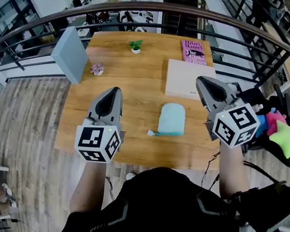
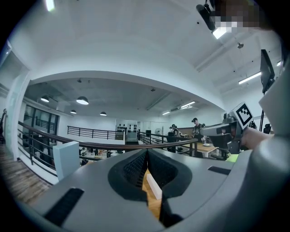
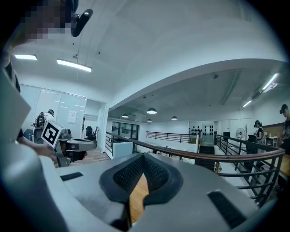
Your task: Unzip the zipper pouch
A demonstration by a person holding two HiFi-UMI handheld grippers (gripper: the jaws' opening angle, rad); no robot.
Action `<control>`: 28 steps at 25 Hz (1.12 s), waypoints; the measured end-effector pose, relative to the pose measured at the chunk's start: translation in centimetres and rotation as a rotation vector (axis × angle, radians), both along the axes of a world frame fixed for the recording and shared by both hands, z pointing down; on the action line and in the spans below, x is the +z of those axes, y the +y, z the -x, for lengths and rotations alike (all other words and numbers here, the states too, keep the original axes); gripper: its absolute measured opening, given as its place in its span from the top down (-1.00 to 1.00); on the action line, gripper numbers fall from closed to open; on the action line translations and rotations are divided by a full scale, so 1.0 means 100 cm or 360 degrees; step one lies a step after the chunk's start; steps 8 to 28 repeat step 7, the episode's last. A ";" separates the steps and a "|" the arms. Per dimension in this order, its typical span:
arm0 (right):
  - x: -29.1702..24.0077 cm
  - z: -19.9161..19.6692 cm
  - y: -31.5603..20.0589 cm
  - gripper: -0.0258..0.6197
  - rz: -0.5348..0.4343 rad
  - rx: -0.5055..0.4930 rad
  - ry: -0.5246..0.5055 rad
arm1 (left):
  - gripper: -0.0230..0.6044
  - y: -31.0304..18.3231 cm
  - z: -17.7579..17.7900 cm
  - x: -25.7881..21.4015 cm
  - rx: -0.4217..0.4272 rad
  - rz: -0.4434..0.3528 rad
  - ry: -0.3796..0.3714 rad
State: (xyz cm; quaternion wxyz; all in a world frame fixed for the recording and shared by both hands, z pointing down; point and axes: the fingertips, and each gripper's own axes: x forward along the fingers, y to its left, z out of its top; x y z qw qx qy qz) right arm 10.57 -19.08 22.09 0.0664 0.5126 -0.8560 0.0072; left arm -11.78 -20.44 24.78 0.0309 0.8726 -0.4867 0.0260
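Observation:
A light blue zipper pouch (image 1: 170,119) lies on the wooden table (image 1: 128,77) near its front edge, its zipper end toward the lower left. My left gripper (image 1: 115,92) hovers left of the pouch, apart from it, jaws shut and empty. My right gripper (image 1: 200,81) hovers right of the pouch, also shut with nothing in it. In the left gripper view the left gripper (image 2: 146,156) shows closed jaws aimed level across the room. The right gripper (image 3: 143,158) in its own view is likewise closed. The pouch shows in neither gripper view.
On the table stand a grey-blue box (image 1: 70,54), a small pink flower (image 1: 96,68), a small green plant (image 1: 135,46), a pink book (image 1: 194,51) and a white board (image 1: 187,77). A dark railing (image 1: 133,5) runs behind the table. Coloured soft toys (image 1: 285,137) lie at the right.

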 end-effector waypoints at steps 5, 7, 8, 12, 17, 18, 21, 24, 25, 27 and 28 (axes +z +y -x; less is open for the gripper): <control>0.000 0.001 0.000 0.90 -0.0003 0.0005 -0.0002 | 0.83 0.000 0.001 0.001 -0.0002 -0.0009 -0.0011; 0.000 0.000 0.000 0.90 -0.0005 0.0007 -0.0003 | 0.83 -0.001 0.002 0.002 -0.0008 -0.0010 -0.0019; 0.000 0.000 0.000 0.90 -0.0005 0.0007 -0.0003 | 0.83 -0.001 0.002 0.002 -0.0008 -0.0010 -0.0019; 0.000 0.000 0.000 0.90 -0.0005 0.0007 -0.0003 | 0.83 -0.001 0.002 0.002 -0.0008 -0.0010 -0.0019; 0.000 0.000 0.000 0.90 -0.0005 0.0007 -0.0003 | 0.83 -0.001 0.002 0.002 -0.0008 -0.0010 -0.0019; 0.000 0.000 0.000 0.90 -0.0005 0.0007 -0.0003 | 0.83 -0.001 0.002 0.002 -0.0008 -0.0010 -0.0019; 0.000 0.000 0.000 0.90 -0.0005 0.0007 -0.0003 | 0.83 -0.001 0.002 0.002 -0.0008 -0.0010 -0.0019; 0.000 0.000 0.000 0.90 -0.0005 0.0007 -0.0003 | 0.83 -0.001 0.002 0.002 -0.0008 -0.0010 -0.0019; 0.000 0.000 0.000 0.90 -0.0005 0.0007 -0.0003 | 0.83 -0.001 0.002 0.002 -0.0008 -0.0010 -0.0019; 0.000 0.000 0.000 0.90 -0.0005 0.0007 -0.0003 | 0.83 -0.001 0.002 0.002 -0.0008 -0.0010 -0.0019; 0.000 0.000 0.000 0.90 -0.0005 0.0007 -0.0003 | 0.83 -0.001 0.002 0.002 -0.0008 -0.0010 -0.0019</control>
